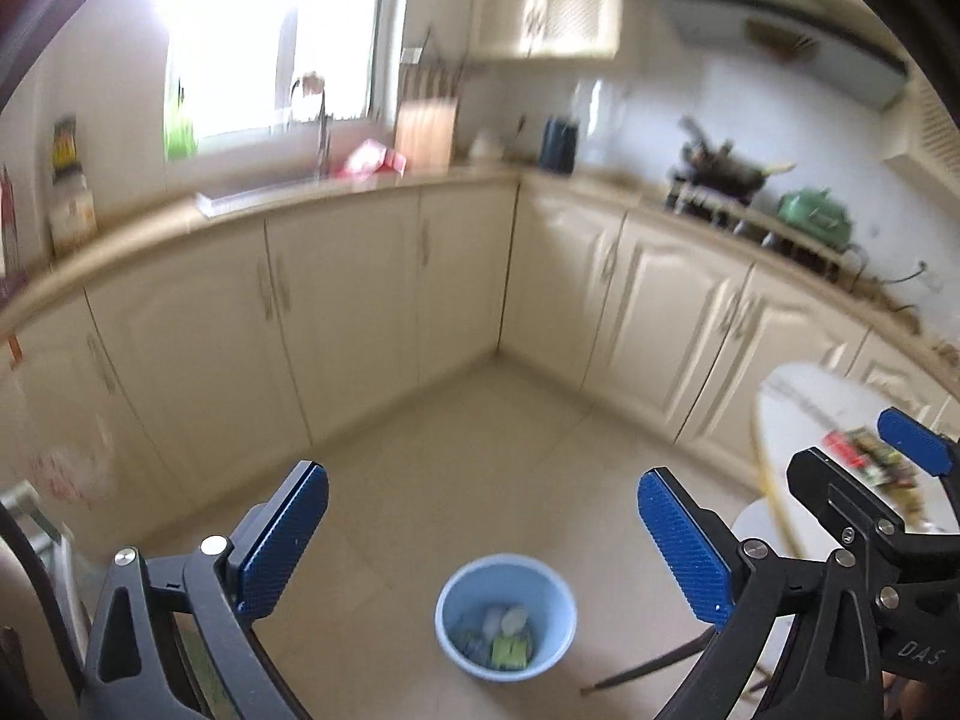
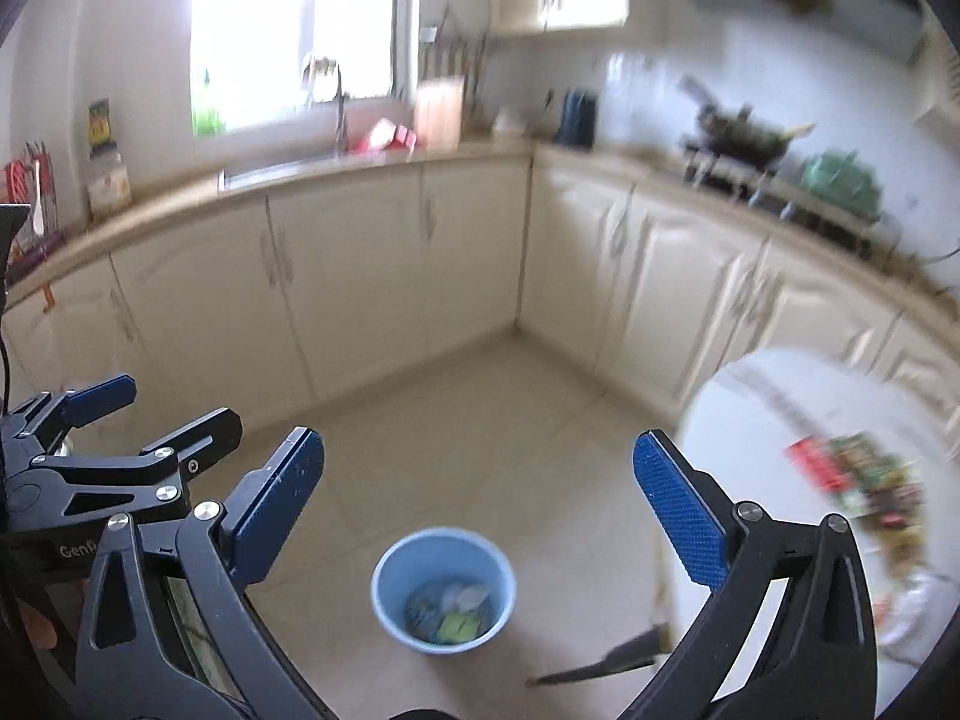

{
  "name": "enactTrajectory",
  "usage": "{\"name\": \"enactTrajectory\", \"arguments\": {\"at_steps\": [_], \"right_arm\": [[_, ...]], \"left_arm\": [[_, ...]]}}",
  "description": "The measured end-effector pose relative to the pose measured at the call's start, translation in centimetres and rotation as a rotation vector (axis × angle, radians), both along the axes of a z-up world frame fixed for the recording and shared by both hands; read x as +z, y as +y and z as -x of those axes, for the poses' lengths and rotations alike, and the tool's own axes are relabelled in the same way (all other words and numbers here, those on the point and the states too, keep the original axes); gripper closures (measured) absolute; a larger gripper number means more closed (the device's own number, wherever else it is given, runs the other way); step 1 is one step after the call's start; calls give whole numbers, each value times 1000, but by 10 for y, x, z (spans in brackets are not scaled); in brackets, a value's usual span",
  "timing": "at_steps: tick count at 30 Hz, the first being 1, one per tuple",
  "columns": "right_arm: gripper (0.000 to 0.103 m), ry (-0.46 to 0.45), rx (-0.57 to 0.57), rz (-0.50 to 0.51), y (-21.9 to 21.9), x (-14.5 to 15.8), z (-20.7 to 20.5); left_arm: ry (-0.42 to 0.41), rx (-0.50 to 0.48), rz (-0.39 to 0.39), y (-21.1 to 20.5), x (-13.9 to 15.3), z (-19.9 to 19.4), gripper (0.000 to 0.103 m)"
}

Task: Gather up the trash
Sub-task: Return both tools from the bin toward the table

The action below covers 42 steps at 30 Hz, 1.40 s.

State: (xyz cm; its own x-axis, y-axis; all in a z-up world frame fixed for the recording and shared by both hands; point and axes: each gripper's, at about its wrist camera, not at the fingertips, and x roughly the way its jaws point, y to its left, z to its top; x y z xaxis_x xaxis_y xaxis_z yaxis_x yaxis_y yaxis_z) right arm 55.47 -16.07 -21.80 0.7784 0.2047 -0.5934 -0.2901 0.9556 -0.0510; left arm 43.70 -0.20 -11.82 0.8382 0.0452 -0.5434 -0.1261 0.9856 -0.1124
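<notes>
Both grippers stood with jaws wide apart and nothing between the blue pads. From the left wrist camera, the left gripper [image 1: 483, 543] hung high over the floor [image 1: 456, 456], and the right gripper [image 1: 858, 468] showed at its right side, near a white table [image 1: 798, 414]. From the right wrist camera, the right gripper [image 2: 479, 516] was also above the floor, with the left gripper [image 2: 126, 420] at its left.

Below them, on the beige tiles, stood a light blue bin [image 1: 506, 617], round and upright. Inside lay trash [image 1: 498, 636]: pale crumpled pieces, a green-yellow wrapper and something bluish, all blurred. More colourful wrappers [image 2: 852, 468] lay on the table, red and green, too blurred to read. Cream cabinets [image 1: 360, 288] stood behind.
</notes>
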Motion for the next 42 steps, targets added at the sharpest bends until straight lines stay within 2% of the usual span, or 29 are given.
{"name": "enactTrajectory", "arguments": {"at_steps": [1, 3, 7, 13, 16, 17, 18, 19, 20, 26, 31, 37, 39, 40, 42], "right_arm": [[0, -31, -14, -2, -5, 15, 12], [0, -87, -37, -7, -15, 42, 35], [0, -196, -95, -32, -38, 87, 81], [0, -316, -179, -51, -74, 129, 140], [0, -346, -213, -63, -88, 140, 161], [0, -353, -220, -70, -92, 144, 169], [0, -361, -227, -77, -98, 147, 177], [0, -374, -238, -79, -102, 151, 184], [0, -389, -250, -77, -106, 155, 192], [0, -430, -299, -76, -122, 163, 216], [0, -422, -334, -74, -135, 161, 222], [0, -406, -372, -66, -152, 158, 222], [0, -402, -386, -67, -159, 155, 221], [0, -399, -394, -67, -163, 154, 220], [0, -391, -409, -67, -171, 151, 219]], "left_arm": [[-45, -7, -4, -12, 13, 13, 1], [-106, -17, -13, -36, 15, 43, 1], [-227, -49, -52, -83, 37, 92, 1], [-367, -92, -95, -136, 41, 168, 1], [-416, -101, -89, -155, 31, 192, 1], [-433, -108, -85, -140, -12, 208, 1], [-449, -114, -83, -134, -23, 224, 1], [-467, -118, -82, -141, -24, 231, 1], [-478, -122, -80, -118, -40, 248, 1], [-537, -153, -69, -87, -75, 305, 1], [-547, -172, -81, -87, -88, 323, 1], [-525, -206, -89, -95, -78, 310, 1], [-520, -218, -94, -98, -64, 298, 1], [-517, -228, -97, -101, -66, 296, 1], [-504, -246, -99, -110, -46, 272, 1]]}}
